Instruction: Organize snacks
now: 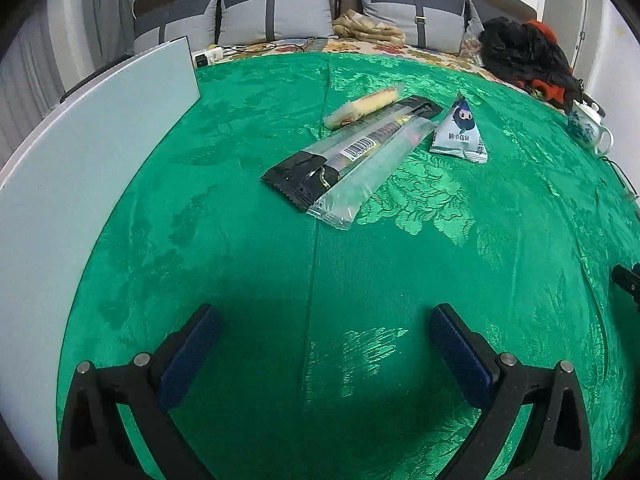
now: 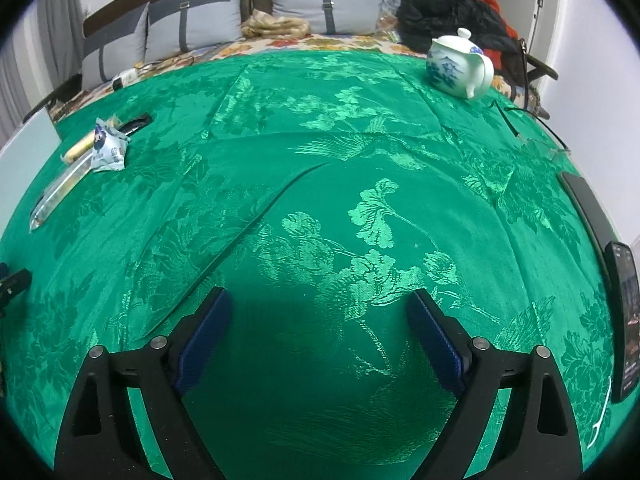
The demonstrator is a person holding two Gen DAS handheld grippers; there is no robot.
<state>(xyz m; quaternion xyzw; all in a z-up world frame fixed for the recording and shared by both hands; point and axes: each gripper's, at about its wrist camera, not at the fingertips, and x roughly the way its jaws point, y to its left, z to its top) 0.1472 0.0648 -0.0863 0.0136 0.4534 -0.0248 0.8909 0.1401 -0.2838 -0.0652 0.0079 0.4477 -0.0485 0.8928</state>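
Several snacks lie together on the green tablecloth (image 1: 240, 264). In the left wrist view a long black-and-clear packet (image 1: 344, 152) lies beside a clear packet (image 1: 372, 176), a yellow wafer bar (image 1: 364, 106) and a pale triangular pouch (image 1: 460, 130). My left gripper (image 1: 324, 320) is open and empty, short of them. In the right wrist view the same snacks sit far left: the pouch (image 2: 108, 148), the wafer bar (image 2: 78, 150), the clear packet (image 2: 56, 192). My right gripper (image 2: 320, 308) is open and empty over bare cloth (image 2: 360, 240).
A pale flat board (image 1: 92, 152) stands along the table's left side. A blue-and-white teapot (image 2: 460, 64) sits at the far right, with a phone (image 2: 624, 312) and a dark tray edge (image 2: 588, 208) at the right rim. Cushions (image 1: 276, 12) and clothes (image 1: 524, 52) lie behind.
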